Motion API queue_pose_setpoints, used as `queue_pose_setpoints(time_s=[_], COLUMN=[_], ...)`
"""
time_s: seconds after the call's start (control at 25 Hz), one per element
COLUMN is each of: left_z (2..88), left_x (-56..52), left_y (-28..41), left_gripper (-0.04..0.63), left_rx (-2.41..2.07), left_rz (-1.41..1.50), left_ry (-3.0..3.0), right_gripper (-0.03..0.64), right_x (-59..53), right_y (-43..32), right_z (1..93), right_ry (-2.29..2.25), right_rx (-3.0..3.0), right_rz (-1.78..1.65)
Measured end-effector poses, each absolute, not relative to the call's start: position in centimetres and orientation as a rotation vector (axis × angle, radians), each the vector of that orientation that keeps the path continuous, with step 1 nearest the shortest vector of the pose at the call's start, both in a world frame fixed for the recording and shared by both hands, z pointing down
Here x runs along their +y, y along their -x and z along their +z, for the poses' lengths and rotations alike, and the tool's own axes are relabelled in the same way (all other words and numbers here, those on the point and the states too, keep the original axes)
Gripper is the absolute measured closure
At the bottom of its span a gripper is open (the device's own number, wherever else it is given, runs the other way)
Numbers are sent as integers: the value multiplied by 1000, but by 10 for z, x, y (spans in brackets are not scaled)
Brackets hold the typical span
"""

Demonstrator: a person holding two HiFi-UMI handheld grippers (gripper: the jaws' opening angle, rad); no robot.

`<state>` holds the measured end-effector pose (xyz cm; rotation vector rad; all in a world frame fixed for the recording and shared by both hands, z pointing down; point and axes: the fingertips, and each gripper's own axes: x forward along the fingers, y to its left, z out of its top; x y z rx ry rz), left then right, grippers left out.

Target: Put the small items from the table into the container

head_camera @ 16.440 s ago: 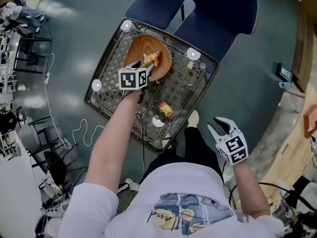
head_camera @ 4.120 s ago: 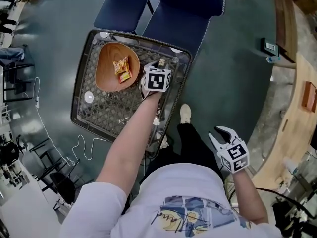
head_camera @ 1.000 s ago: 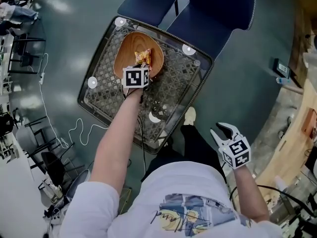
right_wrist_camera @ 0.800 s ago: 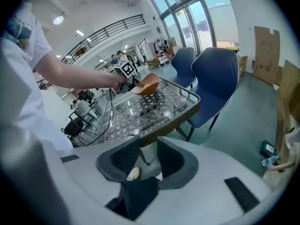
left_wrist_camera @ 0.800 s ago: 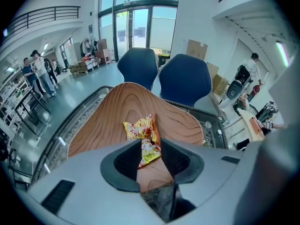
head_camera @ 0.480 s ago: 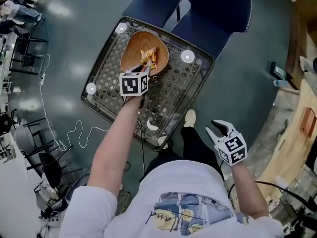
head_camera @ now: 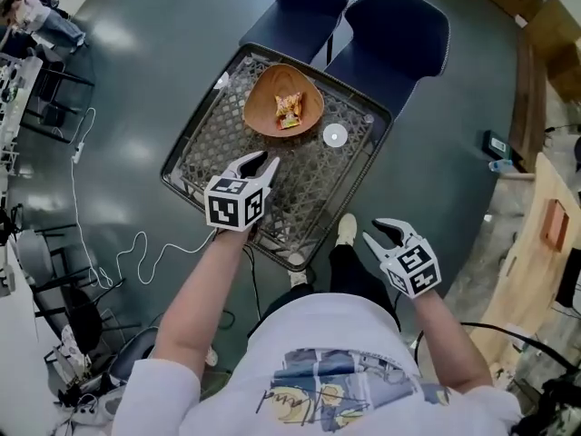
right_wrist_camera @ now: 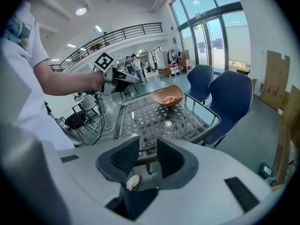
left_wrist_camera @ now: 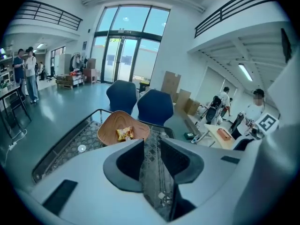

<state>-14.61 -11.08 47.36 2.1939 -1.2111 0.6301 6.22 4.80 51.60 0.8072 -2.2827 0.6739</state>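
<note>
Small items [head_camera: 289,110], a couple of snack packets, lie inside the wooden bowl [head_camera: 260,119] at the far side of the glass-topped table [head_camera: 204,157]. I can make out no other loose piece on the top, so the collecting step looks done or nearly so. The left gripper [head_camera: 259,163] hangs above the table's near half with its jaws spread on nothing, and the right gripper [head_camera: 378,234] is off the near right edge, jaws likewise apart and empty; the next move calls for scanning the top for leftovers.
</note>
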Motion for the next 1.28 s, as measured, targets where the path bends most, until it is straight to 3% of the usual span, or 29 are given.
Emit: queue_pose_setpoints(time_s=[0.52,0.76,1.28], left_z=[389,371,380], left_x=[80,149,195], left_y=[145,139,160], left_gripper=[501,585,586], left_rx=[-899,-775,-691], left_rz=[435,443,447], left_ry=[-2473,-2576,-2577], right_gripper=[494,494,495], right_x=[129,158,192], right_y=[13,34,71], right_z=[484,464,457], right_ry=[-814,-841,-868], right_rx=[-2321,-2350,-2355], right_rz=[569,522,465])
